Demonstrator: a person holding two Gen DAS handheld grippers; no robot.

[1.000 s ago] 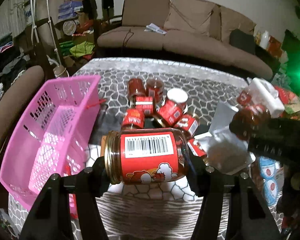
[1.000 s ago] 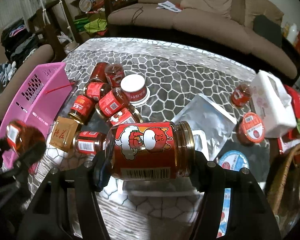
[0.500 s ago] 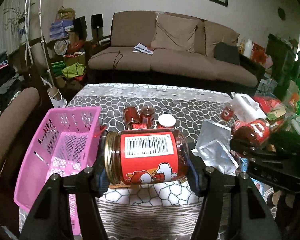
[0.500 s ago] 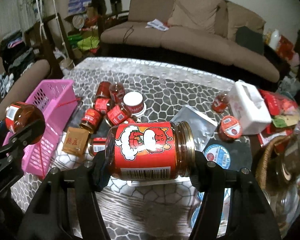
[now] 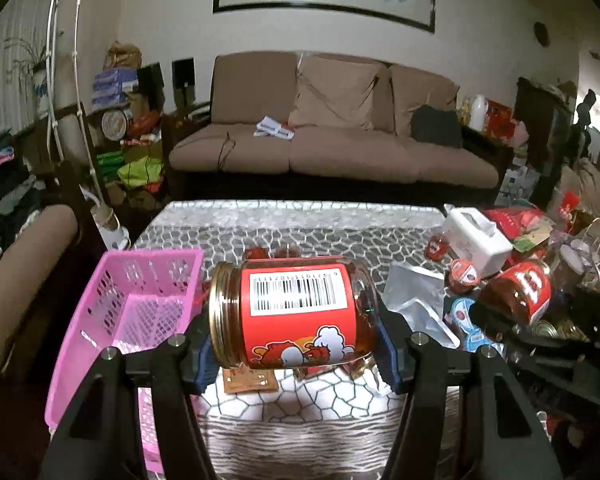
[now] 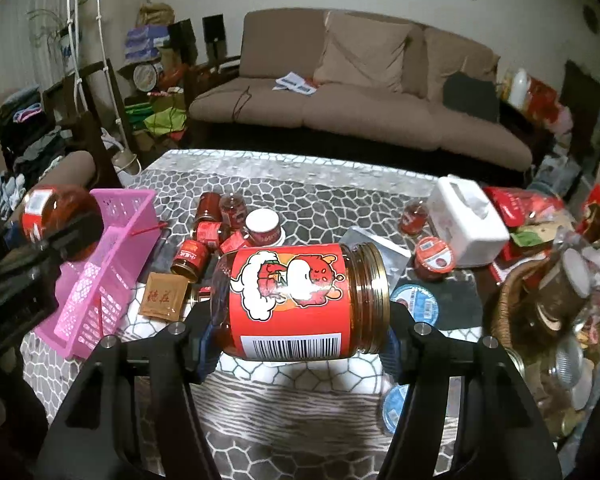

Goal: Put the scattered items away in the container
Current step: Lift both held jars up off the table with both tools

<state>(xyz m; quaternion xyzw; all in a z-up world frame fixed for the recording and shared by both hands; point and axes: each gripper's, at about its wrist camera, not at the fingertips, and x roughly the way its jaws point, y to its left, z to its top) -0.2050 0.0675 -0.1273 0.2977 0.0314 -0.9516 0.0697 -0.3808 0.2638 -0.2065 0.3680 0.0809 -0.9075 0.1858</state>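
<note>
Item 1: jar w/ barcode uppermost (image 5: 296,316), red label, gold lid end to the left. Lying crosswise in my left gripper (image 5: 294,344); jaws part-open, clamped on its two ends. Held in the air above the near edge of the table (image 5: 300,416), just right of the pink basket (image 5: 112,320).

Item 2: second jar, cartoon label up (image 6: 300,304), lid end to the right. Crosswise in my right gripper (image 6: 300,344), same part-open clamp end to end. Also aloft, over the near-middle of the table, well right of the basket.

Item 3: pink basket, at the table's near-left corner, hanging partly over the left edge. I see nothing inside it.

Item 4: cluster of small red jars (image 6: 216,232) at mid-table beside the basket's far-right corner, most tipped over; brown sachet (image 6: 162,296) just nearer; silver pouch (image 5: 416,304), white tissue box (image 6: 466,216), blue-lidded tubs (image 6: 414,300) toward the right edge.

Step, my judgement: carry phase, both jars lifted, none deposited yet. Next: swing left jar leftward over the basket's opening, lower inside the walls, then release; right jar follows after, needs the longer traverse. Avoid clipping the basket rim, since it overhangs and could tip.
</note>
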